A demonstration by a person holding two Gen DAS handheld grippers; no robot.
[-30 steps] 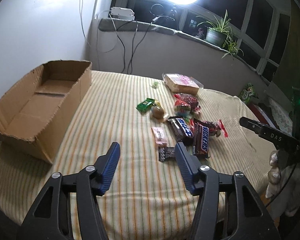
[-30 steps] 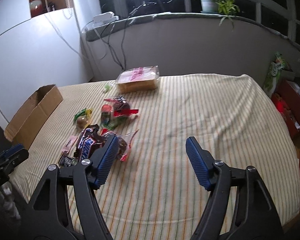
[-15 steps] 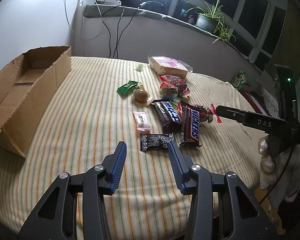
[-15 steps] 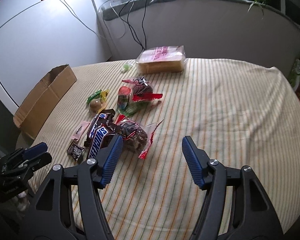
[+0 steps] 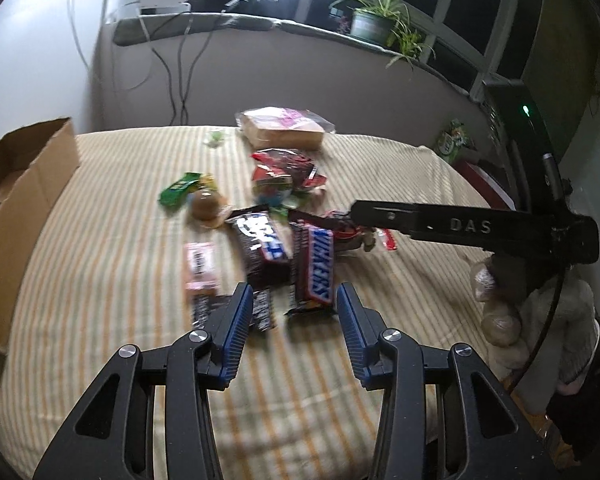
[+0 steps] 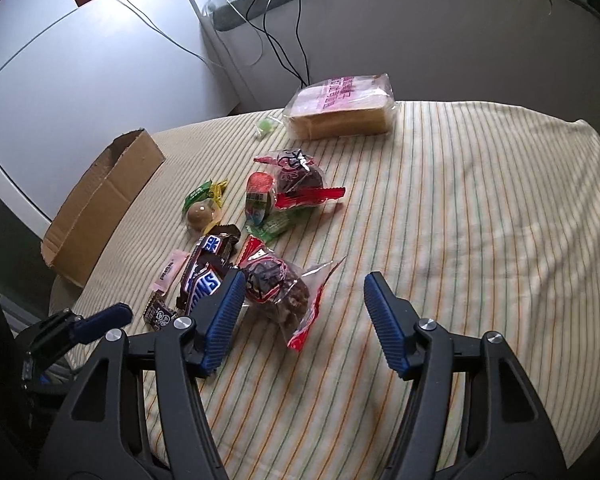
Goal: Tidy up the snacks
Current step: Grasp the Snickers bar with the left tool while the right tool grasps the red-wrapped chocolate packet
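Both claws hovering over the snack pile, spread and gripping nothing.
I'm seeing the Snickers bar point(image 5: 315, 267) just ahead between left gripper point(image 5: 295, 322) pads; date bag point(image 6: 278, 292) lying by right gripper point(image 6: 304, 316) left pad.

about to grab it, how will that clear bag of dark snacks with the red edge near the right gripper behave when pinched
The clear bag looks loosely filled and crinkly, so it will probably flop and sag rather than stay stiff. Its glossy film may slip between the right gripper's pads. The lumpy contents seem likely to shift; it probably won't roll.
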